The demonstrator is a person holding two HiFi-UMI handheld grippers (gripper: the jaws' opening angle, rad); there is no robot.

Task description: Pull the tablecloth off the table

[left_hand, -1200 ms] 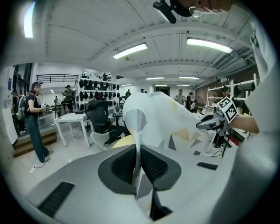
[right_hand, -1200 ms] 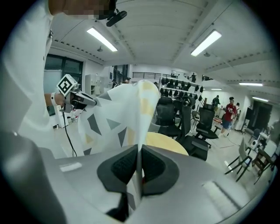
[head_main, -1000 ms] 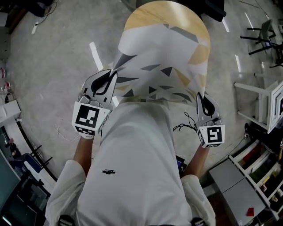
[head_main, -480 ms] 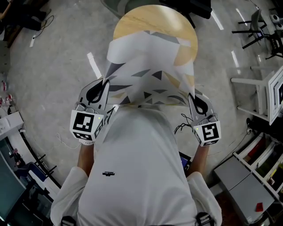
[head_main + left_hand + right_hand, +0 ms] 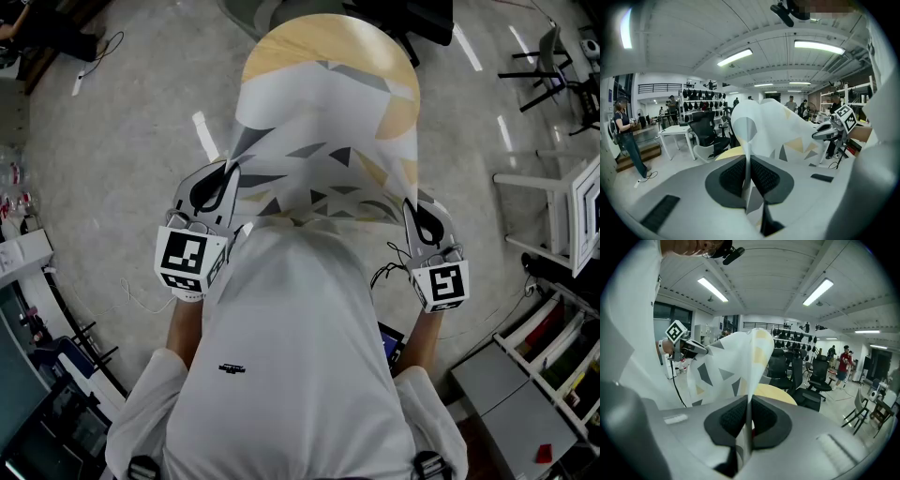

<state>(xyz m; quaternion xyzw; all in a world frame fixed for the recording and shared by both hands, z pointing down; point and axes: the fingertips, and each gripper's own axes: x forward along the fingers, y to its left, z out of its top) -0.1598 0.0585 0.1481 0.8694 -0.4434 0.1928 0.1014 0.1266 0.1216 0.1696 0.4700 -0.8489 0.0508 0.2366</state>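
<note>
Tablecloth [image 5: 323,141] covers the near part of the table [image 5: 319,42], with the far part bare. Left gripper [image 5: 228,173] and right gripper [image 5: 415,208], held forward beside the person's hips toward the table, each clamp a near corner of it.

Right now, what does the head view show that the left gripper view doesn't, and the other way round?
Head view only: the left gripper's marker cube, and the table's round far edge, bare of cloth. Left gripper view only: its pads shut on the tablecloth's edge, office chairs, ceiling lights. Both: the triangle-patterned tablecloth and the right gripper at its other corner.
</note>
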